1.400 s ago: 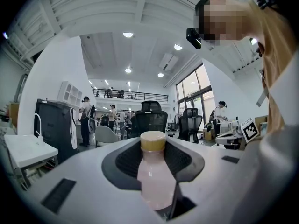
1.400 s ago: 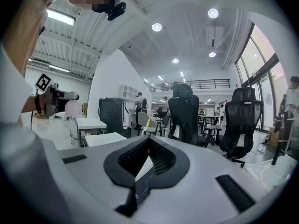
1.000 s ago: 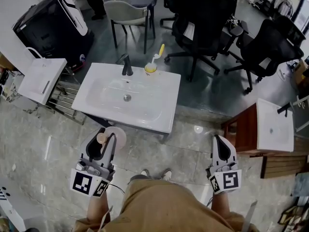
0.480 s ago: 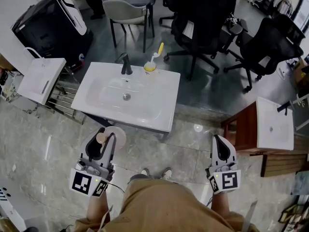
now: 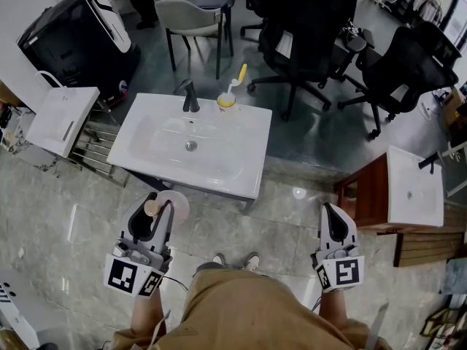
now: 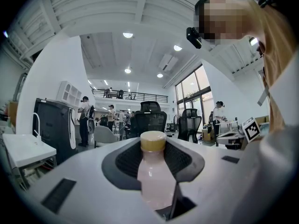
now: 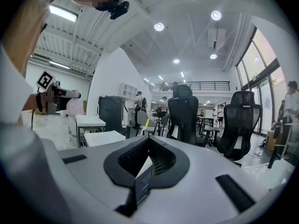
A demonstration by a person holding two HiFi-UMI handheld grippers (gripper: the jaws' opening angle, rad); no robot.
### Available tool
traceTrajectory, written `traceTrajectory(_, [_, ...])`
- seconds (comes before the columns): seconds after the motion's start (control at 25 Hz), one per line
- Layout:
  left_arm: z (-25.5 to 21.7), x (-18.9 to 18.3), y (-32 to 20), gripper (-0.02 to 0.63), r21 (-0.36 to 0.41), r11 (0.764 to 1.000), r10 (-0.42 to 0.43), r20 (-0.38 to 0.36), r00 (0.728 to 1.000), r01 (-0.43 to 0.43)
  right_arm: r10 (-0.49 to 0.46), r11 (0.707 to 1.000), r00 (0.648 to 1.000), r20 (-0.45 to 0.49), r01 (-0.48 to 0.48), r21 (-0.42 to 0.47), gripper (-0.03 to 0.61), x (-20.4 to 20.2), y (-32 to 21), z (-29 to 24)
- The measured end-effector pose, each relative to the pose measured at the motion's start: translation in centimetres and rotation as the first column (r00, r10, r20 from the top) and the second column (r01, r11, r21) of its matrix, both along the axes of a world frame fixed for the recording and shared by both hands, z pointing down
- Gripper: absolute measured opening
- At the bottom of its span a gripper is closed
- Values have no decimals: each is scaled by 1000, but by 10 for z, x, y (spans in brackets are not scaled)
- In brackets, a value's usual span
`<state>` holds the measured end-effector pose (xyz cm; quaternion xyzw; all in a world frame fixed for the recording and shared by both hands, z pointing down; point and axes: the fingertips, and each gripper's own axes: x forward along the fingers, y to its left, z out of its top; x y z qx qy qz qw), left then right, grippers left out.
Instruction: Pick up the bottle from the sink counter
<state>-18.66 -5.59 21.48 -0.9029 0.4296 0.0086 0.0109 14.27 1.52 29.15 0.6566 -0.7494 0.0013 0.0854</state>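
Observation:
A pink bottle (image 5: 175, 203) with a tan cap stands upright between the jaws of my left gripper (image 5: 155, 208), which is shut on it. It is held above the floor, just off the near left corner of the white sink counter (image 5: 244, 177). In the left gripper view the bottle (image 6: 154, 178) fills the gap between the dark pads, and its cap rises past the tips of that gripper (image 6: 153, 146). My right gripper (image 5: 330, 214) hangs at the lower right with its jaws together and nothing in them. The right gripper view shows the same, the gripper (image 7: 149, 141) being bare.
On the sink counter stand a black faucet (image 5: 191, 97) and a yellow cup with a brush (image 5: 228, 100). A smaller white basin (image 5: 62, 119) and a black machine (image 5: 80, 31) are at the left. Office chairs (image 5: 306, 35) stand behind, and a wooden cabinet with a basin (image 5: 412, 188) is at the right.

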Motion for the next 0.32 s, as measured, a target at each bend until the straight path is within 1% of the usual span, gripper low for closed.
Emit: traceTrajectory(0.32, [3, 0, 0, 135, -6, 1000, 1, 0, 1000, -1, 3, 1000, 1000, -1, -3, -4, -8, 1, 1, 1])
